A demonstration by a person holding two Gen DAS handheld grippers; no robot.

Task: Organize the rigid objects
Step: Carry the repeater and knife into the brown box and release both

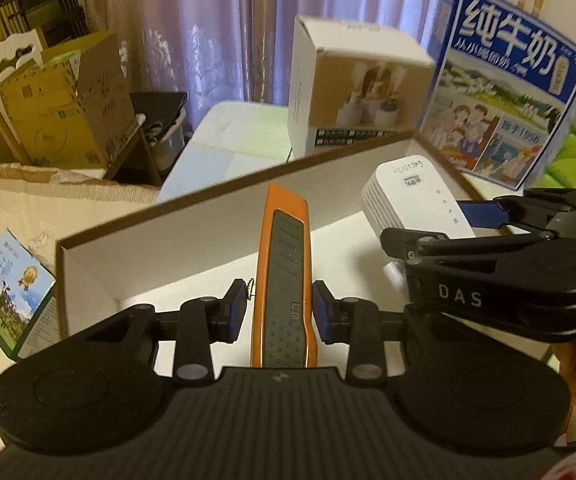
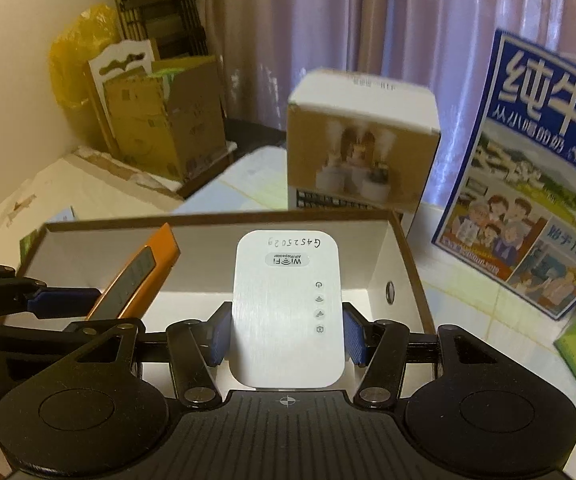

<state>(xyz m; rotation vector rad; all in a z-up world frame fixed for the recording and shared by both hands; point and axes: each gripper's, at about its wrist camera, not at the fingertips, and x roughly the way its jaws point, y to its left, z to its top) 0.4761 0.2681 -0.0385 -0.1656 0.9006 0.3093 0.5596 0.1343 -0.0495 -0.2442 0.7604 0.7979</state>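
Left claw point(image 1: 280, 306) clamped on orange utility knife point(image 1: 284, 264), frame ctr, over open white box point(image 1: 176, 236). Right claw point(image 2: 286, 334) clamped on white WiFi repeater point(image 2: 288, 308), ctr, over same box.

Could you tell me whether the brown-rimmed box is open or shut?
Open: the brown-rimmed box has no lid on, and its white inside shows.

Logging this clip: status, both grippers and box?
Left gripper shut on orange tool. Right gripper shut on WiFi repeater. Both over open box. Nothing blocking.
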